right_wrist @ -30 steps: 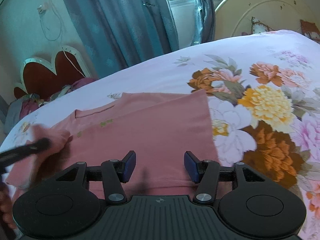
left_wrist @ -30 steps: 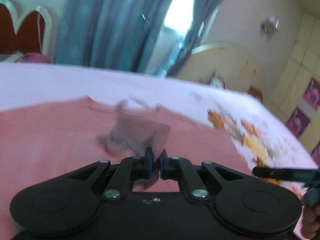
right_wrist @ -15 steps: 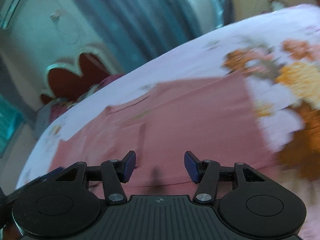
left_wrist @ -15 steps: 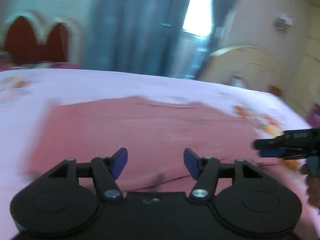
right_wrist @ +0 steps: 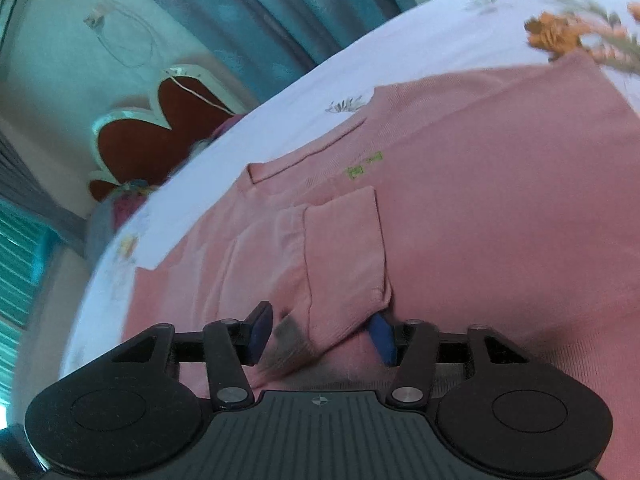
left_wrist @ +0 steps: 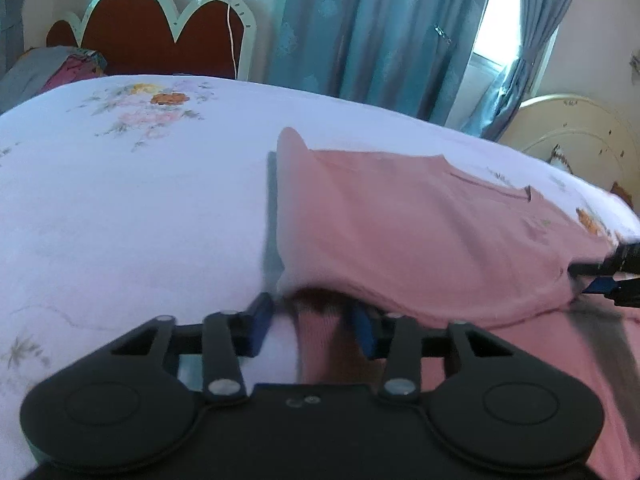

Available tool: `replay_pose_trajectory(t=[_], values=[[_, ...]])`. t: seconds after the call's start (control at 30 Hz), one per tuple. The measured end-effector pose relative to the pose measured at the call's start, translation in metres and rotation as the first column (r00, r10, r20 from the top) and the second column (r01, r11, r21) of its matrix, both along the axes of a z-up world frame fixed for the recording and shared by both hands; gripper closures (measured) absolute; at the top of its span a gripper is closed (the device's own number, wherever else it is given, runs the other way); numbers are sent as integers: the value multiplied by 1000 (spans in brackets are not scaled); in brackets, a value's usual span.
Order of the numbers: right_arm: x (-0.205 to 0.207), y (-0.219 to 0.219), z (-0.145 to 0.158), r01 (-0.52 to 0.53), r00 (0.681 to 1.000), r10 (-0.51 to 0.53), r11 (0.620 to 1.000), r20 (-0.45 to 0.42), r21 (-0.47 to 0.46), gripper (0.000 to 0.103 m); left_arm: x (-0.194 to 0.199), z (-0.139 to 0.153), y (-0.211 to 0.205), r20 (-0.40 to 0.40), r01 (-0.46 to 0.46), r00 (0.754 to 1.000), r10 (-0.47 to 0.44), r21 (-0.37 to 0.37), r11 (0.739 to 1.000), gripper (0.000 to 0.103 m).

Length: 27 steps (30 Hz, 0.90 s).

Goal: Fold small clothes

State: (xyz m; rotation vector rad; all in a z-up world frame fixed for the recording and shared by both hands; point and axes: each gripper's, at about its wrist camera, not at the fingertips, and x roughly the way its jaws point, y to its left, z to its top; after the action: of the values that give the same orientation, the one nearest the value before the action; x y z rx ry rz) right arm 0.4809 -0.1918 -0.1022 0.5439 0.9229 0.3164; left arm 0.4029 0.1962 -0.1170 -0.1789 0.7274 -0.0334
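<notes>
A pink shirt [left_wrist: 420, 232] lies spread on the bed, its left side folded over. My left gripper [left_wrist: 316, 326] is open at the shirt's near left edge, with a fold of pink fabric between its fingers. My right gripper [right_wrist: 320, 332] is open over the shirt [right_wrist: 500, 200], with the end of the folded sleeve [right_wrist: 344, 256] lying between its fingers. The right gripper's tips also show at the right edge of the left wrist view [left_wrist: 612, 276].
The bed has a white floral sheet [left_wrist: 120, 200]. A red scalloped headboard [left_wrist: 152, 36] and bundled cloth [left_wrist: 52, 68] stand at the far end. Blue curtains [left_wrist: 380, 32] hang behind; a cream round headboard [left_wrist: 580, 140] is at right.
The left gripper let go of the sleeve, opened and moved left to the shirt's left edge. The right gripper stayed open and dropped lower, close onto the folded sleeve.
</notes>
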Motion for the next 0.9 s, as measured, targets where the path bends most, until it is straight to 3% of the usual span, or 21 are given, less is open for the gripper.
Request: replay_pose_trajectory(t=[0.03,0.1,0.23,0.3,0.37,0.4,0.47,0.77,0.9], values=[[0,4,2,-16,1000,16,1000,5,-13,96,2,-2,2,-4,1,1000,-1,-15,1000,80],[-3,10,16,-32,997,36,997,67,-64,98,4,-3,7,-16,15,1000,-15,-20,1000,88],[-31,-8,66,63,957,-36,994,286,-85,98,5,-5,12,-15,56,998,-56,-28,998,90],[-45,-18,76,126,934,-65,980,352,-152,98,4,-5,12,-12,69,998,-69,-23,997,91],[-40,-23,51,122,961,-46,956,273,-268,98,3,-5,11,-12,79,997,-80,-21,997,91],[-34,-26,31,106,979,-50,952,197,-287,98,3,-5,11,-12,84,996,-84,-20,996,91],[-34,-29,8,101,987,-62,957,145,-272,98,5,-5,11,-15,92,996,-93,-18,996,91],[-50,-32,2,145,981,-110,963,163,-226,98,6,-6,12,-18,107,994,-107,-25,994,91],[-46,-24,-2,128,988,-101,961,118,-246,98,7,-6,16,-21,106,994,-107,-43,993,91]])
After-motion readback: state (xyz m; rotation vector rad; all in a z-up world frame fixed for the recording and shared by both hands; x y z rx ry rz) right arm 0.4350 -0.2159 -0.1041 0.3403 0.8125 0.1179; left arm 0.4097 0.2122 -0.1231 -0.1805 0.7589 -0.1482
